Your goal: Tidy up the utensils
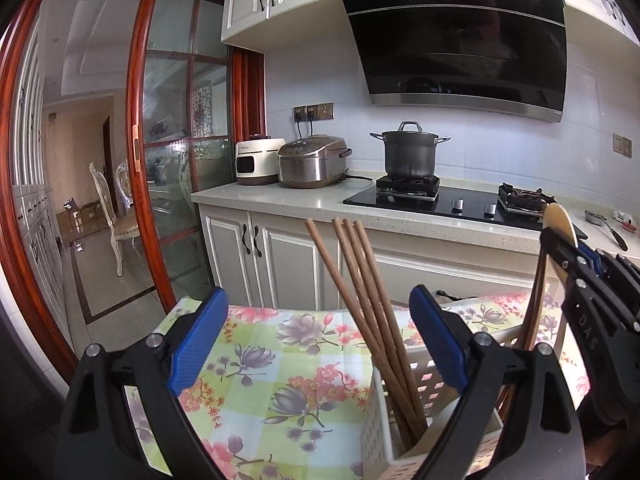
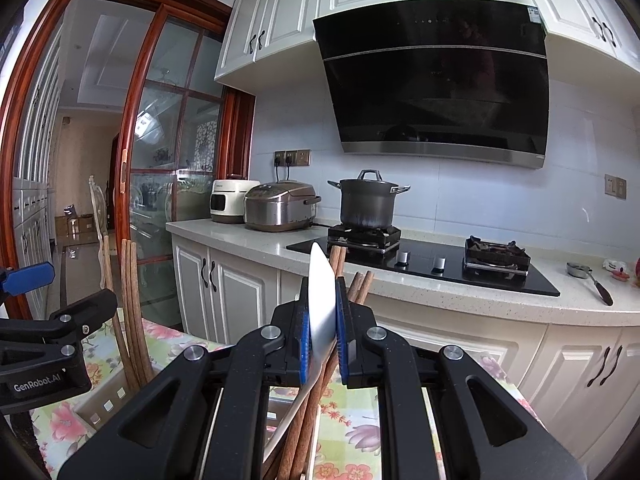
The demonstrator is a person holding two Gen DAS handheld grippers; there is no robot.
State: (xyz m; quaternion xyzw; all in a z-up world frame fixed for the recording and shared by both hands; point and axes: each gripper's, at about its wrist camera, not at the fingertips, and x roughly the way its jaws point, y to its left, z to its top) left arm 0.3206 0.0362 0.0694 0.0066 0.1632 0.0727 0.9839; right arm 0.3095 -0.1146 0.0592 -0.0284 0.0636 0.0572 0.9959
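Note:
Several brown chopsticks [image 1: 352, 280] stand tilted in a white perforated holder [image 1: 384, 420] on the floral tablecloth [image 1: 272, 344]. My left gripper [image 1: 318, 296] is open wide; the chopsticks rise between its blue pads without touching them. At the right edge of the left wrist view my right gripper [image 1: 560, 240] is shut on a pale spoon-like utensil [image 1: 560, 216] whose handle runs down into the holder. In the right wrist view the right gripper [image 2: 322, 320] pinches that pale utensil [image 2: 321, 292], and more chopsticks [image 2: 362, 286] show just behind it. The left gripper [image 2: 68, 292] is at the left, beside chopsticks [image 2: 132, 300] in the holder [image 2: 108, 404].
Beyond the table runs a white counter [image 1: 280, 196] with a rice cooker [image 1: 312, 160], a pot [image 1: 410, 154] on the black hob [image 1: 440, 204] and a small scoop [image 2: 592, 276]. A range hood [image 1: 460, 40] hangs above. A red-framed glass sliding door [image 1: 176, 140] stands at the left.

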